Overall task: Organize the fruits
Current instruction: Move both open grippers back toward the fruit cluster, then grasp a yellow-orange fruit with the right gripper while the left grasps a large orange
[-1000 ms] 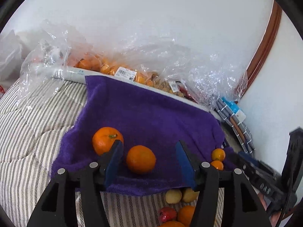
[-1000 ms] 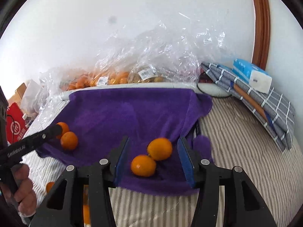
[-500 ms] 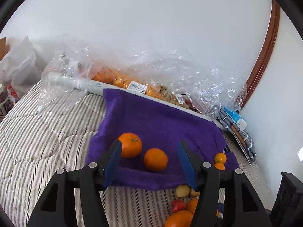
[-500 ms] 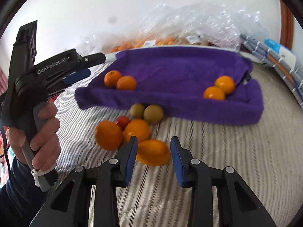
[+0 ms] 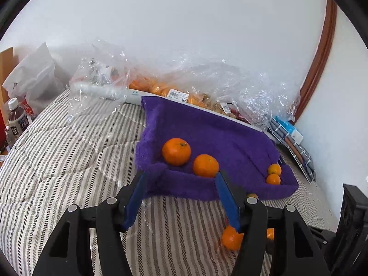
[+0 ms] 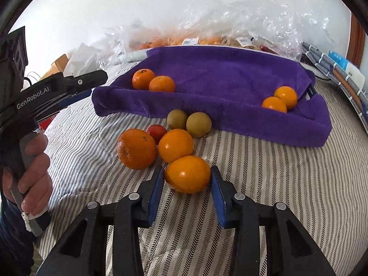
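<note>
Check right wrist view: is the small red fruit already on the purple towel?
No, the red fruit lies on the striped bedding in front of the purple towel.

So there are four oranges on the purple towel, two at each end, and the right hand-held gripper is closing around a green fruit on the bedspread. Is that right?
Not quite. The fruit between the fingers of the right hand-held gripper is an orange, not a green one; the two greenish fruits lie farther back, against the purple towel. The right wrist view shows this. The rest holds: four oranges on the towel, two at each end.
</note>
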Motion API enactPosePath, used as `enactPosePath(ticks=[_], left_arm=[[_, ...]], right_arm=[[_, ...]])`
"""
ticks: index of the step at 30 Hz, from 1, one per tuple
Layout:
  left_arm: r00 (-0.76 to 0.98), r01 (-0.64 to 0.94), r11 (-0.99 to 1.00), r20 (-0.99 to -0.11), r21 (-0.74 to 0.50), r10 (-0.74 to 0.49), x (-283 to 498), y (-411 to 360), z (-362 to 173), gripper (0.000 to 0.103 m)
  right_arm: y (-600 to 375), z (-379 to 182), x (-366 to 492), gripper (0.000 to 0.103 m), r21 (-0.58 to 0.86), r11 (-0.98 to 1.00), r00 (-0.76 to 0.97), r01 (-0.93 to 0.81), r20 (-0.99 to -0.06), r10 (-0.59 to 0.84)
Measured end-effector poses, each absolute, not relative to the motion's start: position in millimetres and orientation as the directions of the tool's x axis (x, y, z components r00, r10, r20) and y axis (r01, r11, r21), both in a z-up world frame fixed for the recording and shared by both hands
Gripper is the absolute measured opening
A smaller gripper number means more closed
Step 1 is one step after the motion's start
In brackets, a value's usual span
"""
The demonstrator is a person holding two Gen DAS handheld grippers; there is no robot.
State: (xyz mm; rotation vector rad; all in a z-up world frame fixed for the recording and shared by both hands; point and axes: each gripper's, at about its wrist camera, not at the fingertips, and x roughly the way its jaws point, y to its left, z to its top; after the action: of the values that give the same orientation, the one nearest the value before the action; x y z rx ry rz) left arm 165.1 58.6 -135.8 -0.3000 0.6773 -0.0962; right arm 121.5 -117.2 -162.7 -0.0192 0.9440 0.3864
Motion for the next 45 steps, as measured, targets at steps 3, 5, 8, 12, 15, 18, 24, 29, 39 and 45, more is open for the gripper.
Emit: enactPosePath(ticks=[3, 5, 8, 12, 15, 18, 24, 29, 39, 45], left_arm=[[0.761, 0.037, 0.955, -0.611, -0.294, -0.218, 161, 50, -138, 0.060], [0.738, 0.089, 0.949, -0.620, -0.302, -0.266, 159, 42, -142, 0.060], [0.697, 0.164, 0.934, -0.633, -0.316, -0.337, 159, 30, -146, 0.060], [0.633, 0.228, 0.917, -0.665, -0.328, -0.395, 161, 15, -153, 0.060], [0.607, 0.260, 0.911, -0.680, -0.320, -0.412, 161, 6, -156, 0.060], [0.572, 0.293, 0.897, -0.691, -0.332, -0.443, 159, -1, -159, 0.060], [0.542, 0.306, 0.904, -0.726, -0.299, -0.424, 159, -12, -168, 0.060], [0.533, 0.319, 0.905, -0.736, -0.283, -0.418, 158, -15, -169, 0.039], [0.613, 0.282, 0.902, -0.662, -0.326, -0.431, 156, 1, -156, 0.039], [0.661, 0.202, 0.917, -0.643, -0.345, -0.388, 162, 16, -153, 0.039]], right_arm=[[-127, -156, 113, 0.040, 0.108, 0.946, 0.581, -0.306, -0.766, 0.275], [-138, -154, 107, 0.040, 0.078, 0.957, 0.612, -0.280, -0.753, 0.240], [-157, -153, 104, 0.040, 0.047, 0.975, 0.642, -0.216, -0.746, 0.178], [-176, -154, 102, 0.040, 0.034, 0.987, 0.657, -0.160, -0.742, 0.132], [-183, -153, 102, 0.040, 0.071, 0.986, 0.662, -0.148, -0.733, 0.152], [-185, -156, 106, 0.040, 0.090, 0.987, 0.655, -0.131, -0.740, 0.154], [-188, -159, 107, 0.040, 0.127, 0.984, 0.648, -0.123, -0.741, 0.177], [-196, -157, 106, 0.040, 0.150, 0.986, 0.666, -0.078, -0.728, 0.163], [-203, -155, 105, 0.040, 0.176, 0.983, 0.683, -0.048, -0.712, 0.161], [-206, -155, 105, 0.040, 0.193, 0.980, 0.684, -0.054, -0.707, 0.177]])
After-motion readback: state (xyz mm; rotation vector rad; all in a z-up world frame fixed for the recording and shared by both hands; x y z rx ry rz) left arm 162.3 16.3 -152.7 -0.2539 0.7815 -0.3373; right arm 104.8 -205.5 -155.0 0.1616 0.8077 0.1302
